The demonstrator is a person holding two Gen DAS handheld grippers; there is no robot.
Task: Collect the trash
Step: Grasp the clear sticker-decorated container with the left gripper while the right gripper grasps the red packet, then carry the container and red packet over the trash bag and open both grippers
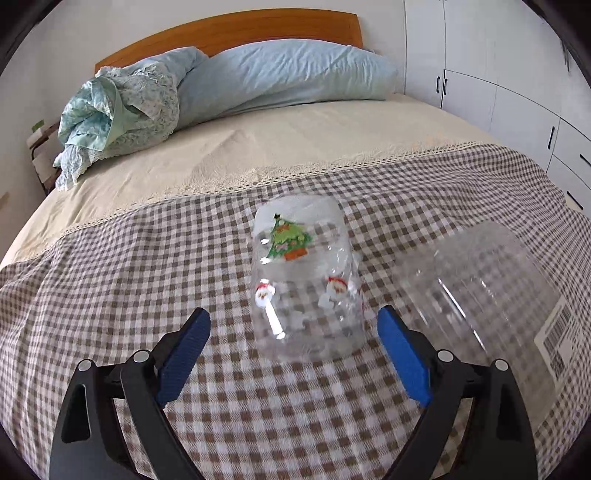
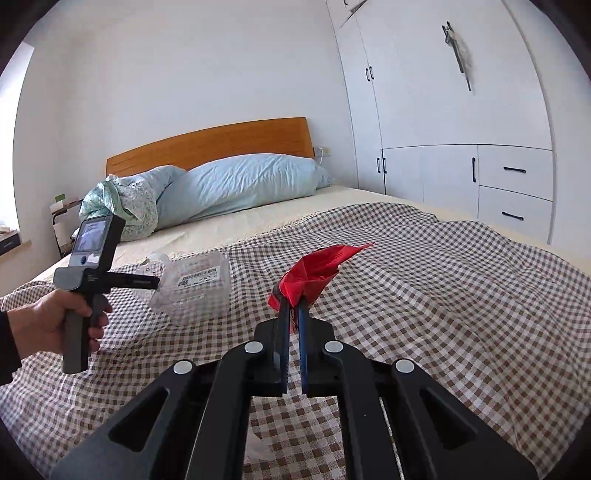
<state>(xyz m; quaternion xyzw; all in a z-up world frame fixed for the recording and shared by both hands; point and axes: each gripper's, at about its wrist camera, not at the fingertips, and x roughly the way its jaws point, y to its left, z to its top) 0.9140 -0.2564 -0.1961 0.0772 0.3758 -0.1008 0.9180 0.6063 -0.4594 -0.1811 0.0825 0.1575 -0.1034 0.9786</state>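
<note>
A clear plastic cup (image 1: pixel 304 280) with Christmas tree and Santa prints lies on its side on the checked blanket (image 1: pixel 147 280). My left gripper (image 1: pixel 293 323) is open, its blue fingers either side of the cup's near end without touching. A clear plastic clamshell box (image 1: pixel 487 295) with a barcode label lies just right of the cup; it also shows in the right wrist view (image 2: pixel 195 284). My right gripper (image 2: pixel 293 301) is shut on a crumpled red plastic bag (image 2: pixel 317 267), held above the blanket. The left gripper's handle (image 2: pixel 90 273) and the hand holding it show at the left.
The bed has a cream sheet (image 1: pixel 258 147), a blue pillow (image 1: pixel 291 77) and a bundled floral quilt (image 1: pixel 114 118) by the wooden headboard (image 1: pixel 236 29). White wardrobes (image 2: pixel 443 110) stand to the right. A small bedside shelf (image 2: pixel 61 218) stands at the far left.
</note>
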